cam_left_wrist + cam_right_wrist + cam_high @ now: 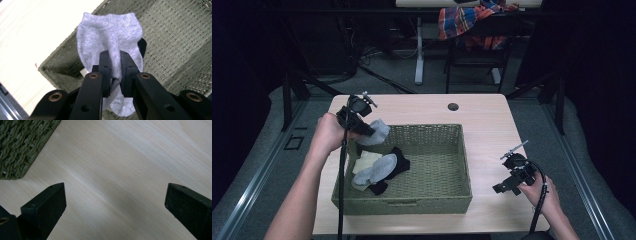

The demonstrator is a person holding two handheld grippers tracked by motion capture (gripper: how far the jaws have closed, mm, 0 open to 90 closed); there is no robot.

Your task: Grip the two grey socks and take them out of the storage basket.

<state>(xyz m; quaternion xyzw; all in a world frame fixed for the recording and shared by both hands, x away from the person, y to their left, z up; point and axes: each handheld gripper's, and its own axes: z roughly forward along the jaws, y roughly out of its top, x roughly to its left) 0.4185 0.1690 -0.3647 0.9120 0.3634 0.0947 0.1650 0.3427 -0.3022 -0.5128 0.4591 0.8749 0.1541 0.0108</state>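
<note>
Holding grey sock [110, 37] pinched in left claw [114, 67] over basket [452, 200] upper-left corner; lift clear before moving, right claw [508, 186] idle, open.

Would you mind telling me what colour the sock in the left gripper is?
Light grey; the sock shows best in the left gripper view.

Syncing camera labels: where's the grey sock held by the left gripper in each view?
High view: grey sock at the basket's far-left corner, clamped in the left gripper.
Left gripper view: centre frame, pinched between the jaws.
Right gripper view: not in it.
Shared landmark: the woven basket.
</note>
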